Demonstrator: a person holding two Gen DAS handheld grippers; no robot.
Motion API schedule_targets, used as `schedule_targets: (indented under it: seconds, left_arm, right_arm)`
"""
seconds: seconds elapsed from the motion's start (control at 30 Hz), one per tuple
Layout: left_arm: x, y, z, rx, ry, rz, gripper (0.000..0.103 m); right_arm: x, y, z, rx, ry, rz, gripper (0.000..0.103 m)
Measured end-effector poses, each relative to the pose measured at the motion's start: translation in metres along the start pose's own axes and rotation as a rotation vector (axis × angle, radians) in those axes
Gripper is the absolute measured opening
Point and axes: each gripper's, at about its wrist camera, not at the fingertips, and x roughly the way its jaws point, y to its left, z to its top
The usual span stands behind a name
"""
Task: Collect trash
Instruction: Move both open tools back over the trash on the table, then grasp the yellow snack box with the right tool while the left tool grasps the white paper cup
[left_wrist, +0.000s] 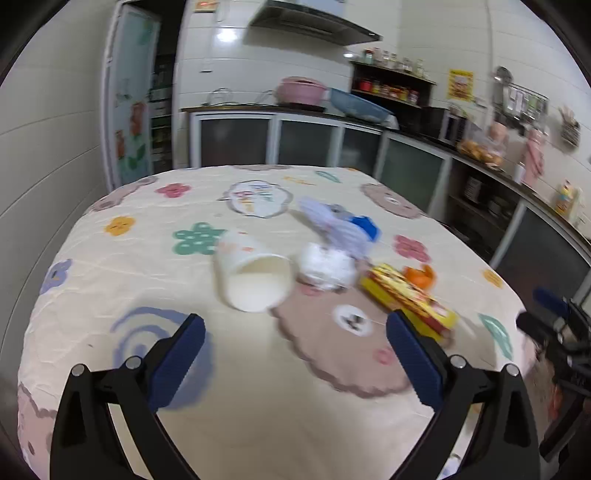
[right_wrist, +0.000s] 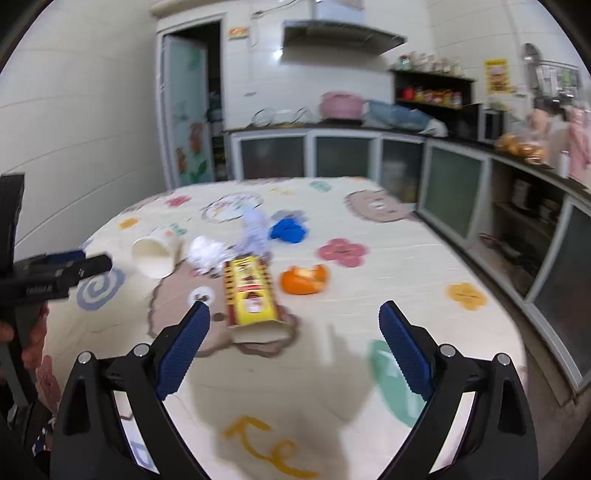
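Observation:
Trash lies on a table under a cartoon-print cloth (left_wrist: 110, 288). A white paper cup (left_wrist: 255, 280) is tipped on its side beside a crumpled white tissue (left_wrist: 325, 267). Behind them are a pale plastic wrapper (left_wrist: 340, 225) and something blue (left_wrist: 365, 225). A yellow-red carton (left_wrist: 406, 299) and orange peel (left_wrist: 419, 275) lie to the right. My left gripper (left_wrist: 295, 317) hangs open and empty just short of the cup. My right gripper (right_wrist: 294, 306) is open and empty, the carton (right_wrist: 251, 299) lying flat ahead of its left finger, the peel (right_wrist: 304, 278) beyond.
Kitchen counters with glass-front cabinets (right_wrist: 343, 155) run behind the table and along its right side (right_wrist: 458, 192). A decorated glass door (left_wrist: 133, 99) stands at the back left. The left gripper (right_wrist: 66, 269) and a hand (right_wrist: 33, 343) show at the right view's left edge.

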Motion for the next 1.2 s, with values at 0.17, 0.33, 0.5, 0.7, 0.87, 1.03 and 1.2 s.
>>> schedule_targets:
  seconds: [0.17, 0.33, 0.5, 0.7, 0.87, 1.03, 1.2]
  left_arm:
    - [0.025, 0.019, 0.012, 0.0, 0.021, 0.047, 0.095]
    - [0.049, 0.032, 0.019, -0.014, 0.054, 0.066, 0.095]
    - [0.077, 0.032, 0.021, 0.014, 0.096, 0.097, 0.095]
    - [0.107, 0.046, 0.022, -0.053, 0.16, 0.11, 0.095]
    - [0.132, 0.053, 0.023, -0.088, 0.214, 0.099, 0.095]
    - [0.142, 0.059, 0.023, -0.147, 0.232, 0.061, 0.088]
    - [0.145, 0.059, 0.022, -0.153, 0.244, 0.068, 0.035]
  right_arm:
    - [0.025, 0.023, -0.004, -0.04, 0.053, 0.05, 0.089]
    - [0.046, 0.024, -0.007, -0.046, 0.087, 0.039, 0.089]
    - [0.065, 0.022, -0.009, -0.051, 0.118, 0.029, 0.089]
    - [0.083, 0.026, -0.009, -0.077, 0.151, 0.022, 0.089]
    - [0.103, 0.028, -0.01, -0.087, 0.189, 0.017, 0.088]
    - [0.115, 0.031, -0.015, -0.088, 0.233, 0.027, 0.078]
    - [0.121, 0.029, -0.019, -0.069, 0.271, 0.022, 0.053]
